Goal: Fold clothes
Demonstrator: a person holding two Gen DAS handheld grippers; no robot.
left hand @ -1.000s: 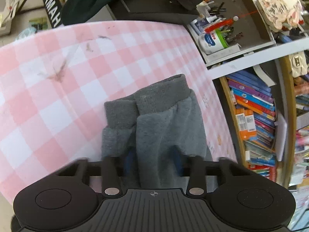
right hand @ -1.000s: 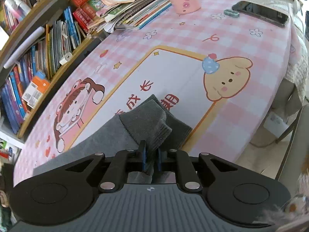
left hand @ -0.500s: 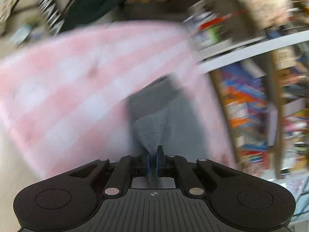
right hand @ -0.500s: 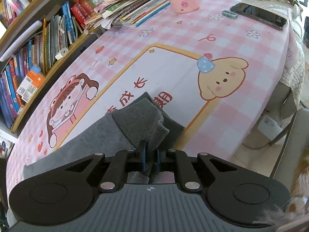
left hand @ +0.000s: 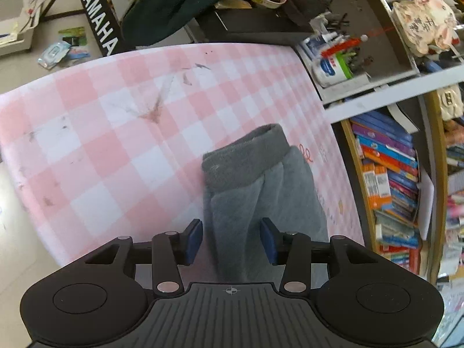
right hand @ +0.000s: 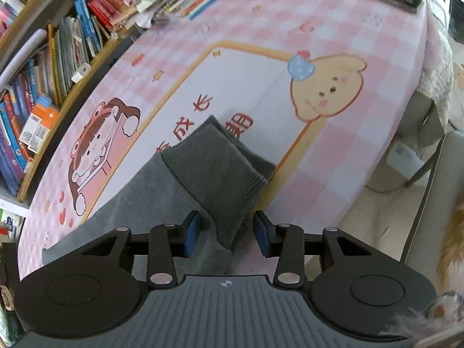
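Half a second ago both grippers pinched the grey fleece garment (left hand: 261, 191); now the left gripper (left hand: 231, 237) and right gripper (right hand: 226, 233) have jaws spread, straddling the cloth from just above. It lies folded on the pink checked tablecloth (left hand: 116, 133).

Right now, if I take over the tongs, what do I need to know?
Left tongs: open, pads on either side of the grey sweatpants, gripping nothing.
Right tongs: open too, straddling the dark ribbed cuffs.
The sweatpants lie long and narrow on the pink checked tablecloth, legs stacked, waistband at the left end.
Done: legs appear folded one onto the other.
Left: probably fold end to end, cuffs towards waistband, then smooth flat.
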